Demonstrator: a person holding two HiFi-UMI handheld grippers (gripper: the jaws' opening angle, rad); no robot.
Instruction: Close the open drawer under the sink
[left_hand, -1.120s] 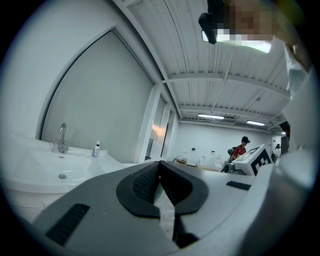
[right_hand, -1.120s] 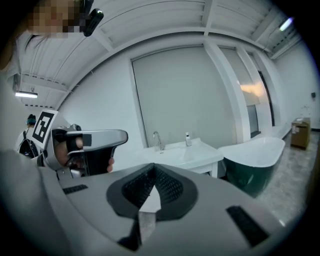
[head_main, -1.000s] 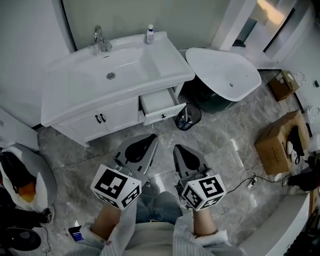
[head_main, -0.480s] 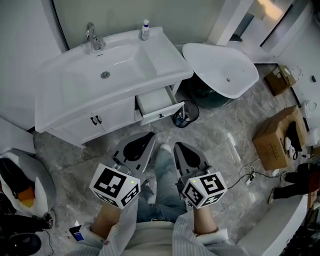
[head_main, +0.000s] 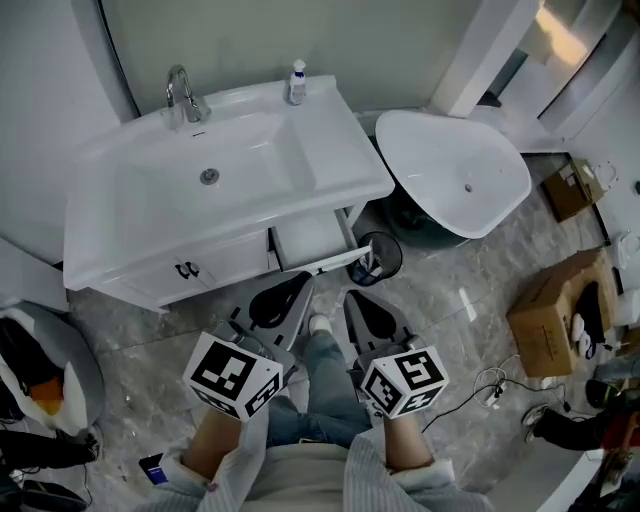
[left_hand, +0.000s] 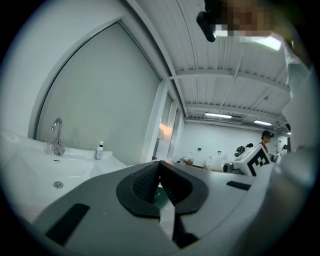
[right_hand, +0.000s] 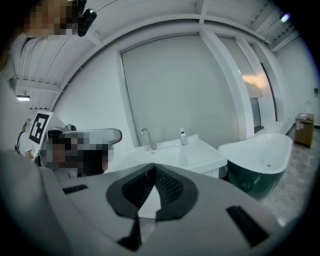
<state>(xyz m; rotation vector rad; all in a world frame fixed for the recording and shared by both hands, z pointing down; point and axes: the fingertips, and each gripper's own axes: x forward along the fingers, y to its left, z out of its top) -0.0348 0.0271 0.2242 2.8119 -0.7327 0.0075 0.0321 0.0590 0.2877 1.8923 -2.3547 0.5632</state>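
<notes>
The white drawer (head_main: 312, 243), a shallow rectangular box, stands pulled out of the cabinet under the right part of the glossy white sink (head_main: 150, 195), below its flat counter. A black mesh bin (head_main: 376, 258) sits just beside the drawer's front, perhaps touching it. The left gripper (head_main: 295, 285) and the right gripper (head_main: 358, 303) hover side by side over the grey veined marble floor (head_main: 440, 300), near the drawer. Each has its ribbed black pads pressed together on nothing.
</notes>
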